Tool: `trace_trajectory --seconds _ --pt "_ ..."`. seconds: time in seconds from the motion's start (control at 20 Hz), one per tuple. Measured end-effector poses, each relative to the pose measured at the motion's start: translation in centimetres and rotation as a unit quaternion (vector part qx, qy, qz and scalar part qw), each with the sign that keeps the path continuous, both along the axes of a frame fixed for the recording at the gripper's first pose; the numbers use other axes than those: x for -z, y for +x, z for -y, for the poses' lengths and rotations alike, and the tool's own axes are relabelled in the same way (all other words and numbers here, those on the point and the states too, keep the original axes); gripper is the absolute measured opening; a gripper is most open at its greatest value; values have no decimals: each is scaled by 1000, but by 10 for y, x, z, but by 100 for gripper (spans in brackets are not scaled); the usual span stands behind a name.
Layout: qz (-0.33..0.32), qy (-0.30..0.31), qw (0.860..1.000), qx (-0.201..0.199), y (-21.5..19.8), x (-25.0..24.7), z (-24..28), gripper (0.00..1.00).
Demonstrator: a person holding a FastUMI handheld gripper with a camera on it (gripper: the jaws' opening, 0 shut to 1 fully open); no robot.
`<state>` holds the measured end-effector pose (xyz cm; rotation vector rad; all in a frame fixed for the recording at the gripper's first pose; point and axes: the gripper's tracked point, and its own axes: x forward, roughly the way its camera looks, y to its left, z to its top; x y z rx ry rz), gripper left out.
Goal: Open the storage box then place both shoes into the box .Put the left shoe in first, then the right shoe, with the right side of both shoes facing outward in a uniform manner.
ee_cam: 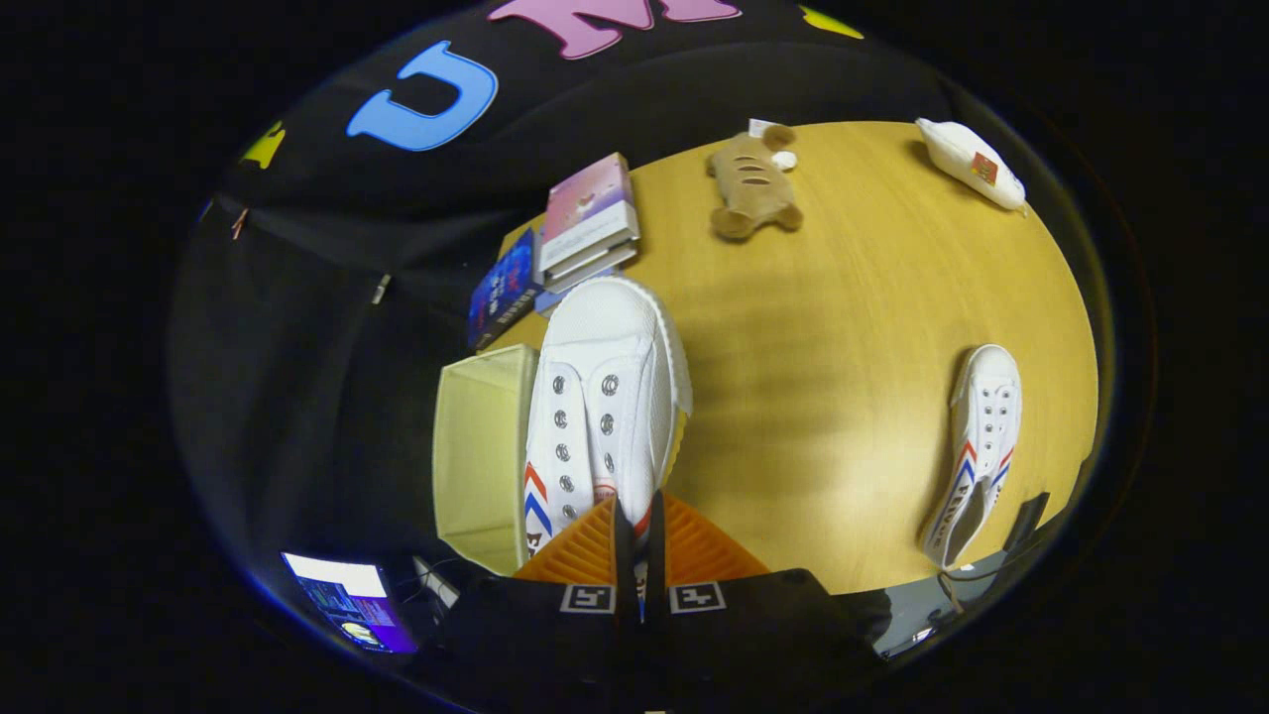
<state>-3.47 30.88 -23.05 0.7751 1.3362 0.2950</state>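
Looking along the gripper (639, 540), we are pinching a white shoe (605, 397) by its heel between nearly closed fingers, carrying it beside the cream storage box (481, 456), and risking it twisting loose while the other shoe (977, 446) is lying well apart.

Shoe (605, 397) beside storage box (481, 456), second shoe (977, 446) well apart.

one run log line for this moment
gripper: shut on held shoe | beside storage box | second shoe: on table
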Motion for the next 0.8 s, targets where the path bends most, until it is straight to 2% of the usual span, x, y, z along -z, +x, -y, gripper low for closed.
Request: trace_trajectory --seconds 0.2,0.45,0.8 --pt "1 55 998 -15 14 -42 -63 5" --pt "-17 82 996 -34 20 -60 -142 5" --pt "-65 33 995 -74 16 -26 -214 5"
